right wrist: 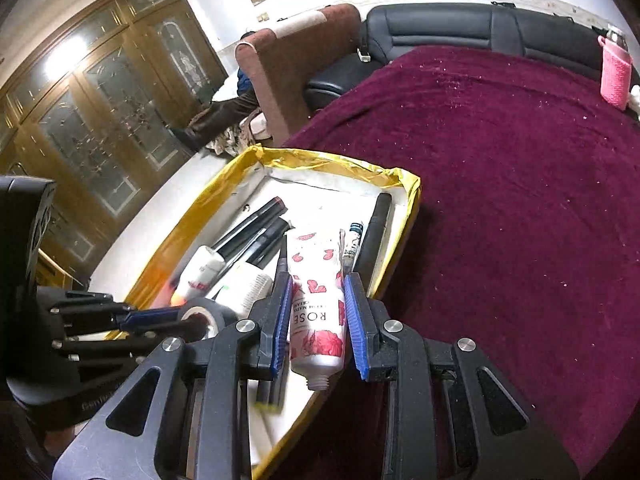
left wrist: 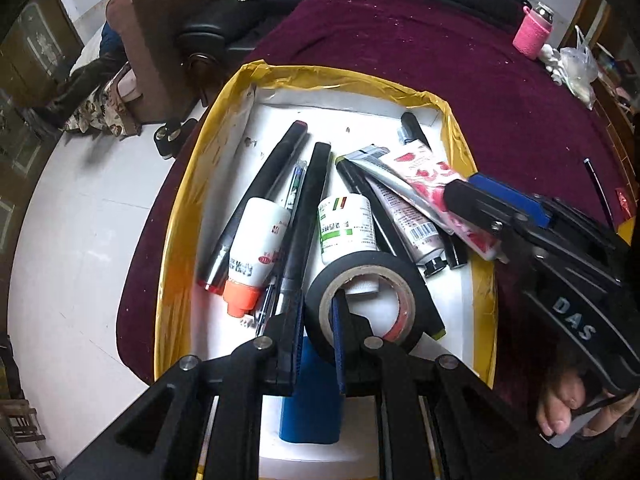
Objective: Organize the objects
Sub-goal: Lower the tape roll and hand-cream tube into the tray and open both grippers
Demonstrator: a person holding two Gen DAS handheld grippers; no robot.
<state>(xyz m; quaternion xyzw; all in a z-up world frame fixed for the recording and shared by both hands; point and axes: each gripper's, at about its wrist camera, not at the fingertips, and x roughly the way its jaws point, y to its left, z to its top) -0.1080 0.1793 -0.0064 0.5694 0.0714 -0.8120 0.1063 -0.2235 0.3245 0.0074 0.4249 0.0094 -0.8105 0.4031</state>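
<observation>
The left hand-held gripper (left wrist: 318, 344) is pinching the wall of a black tape roll (left wrist: 370, 300), one blue pad inside the core and the other outside, at about 6 o'clock in the yellow-rimmed box (left wrist: 192, 184) sitting on the maroon-covered desk (left wrist: 500, 80). The right hand-held gripper (right wrist: 318, 320) is clamping a rose-print cream tube (right wrist: 318, 308) across its flat body, cap end toward the camera, over the box's 4 o'clock side. The tape roll is looking light and stiff; its rubbery side should be gripping well, so pinching through the ring wall is a sound hold, though the roll may swing on so narrow a grip. The tube is looking soft and glossy, likely to dent and to slide under hard pressure; holding it nearer the firm shoulder by the cap would probably be steadier than mid-body. Around them in the box are lying black markers (left wrist: 264, 200), a white bottle with an orange cap (left wrist: 252, 256) and a small green-labelled bottle (left wrist: 346, 226), crowding any place for setting things down.
</observation>
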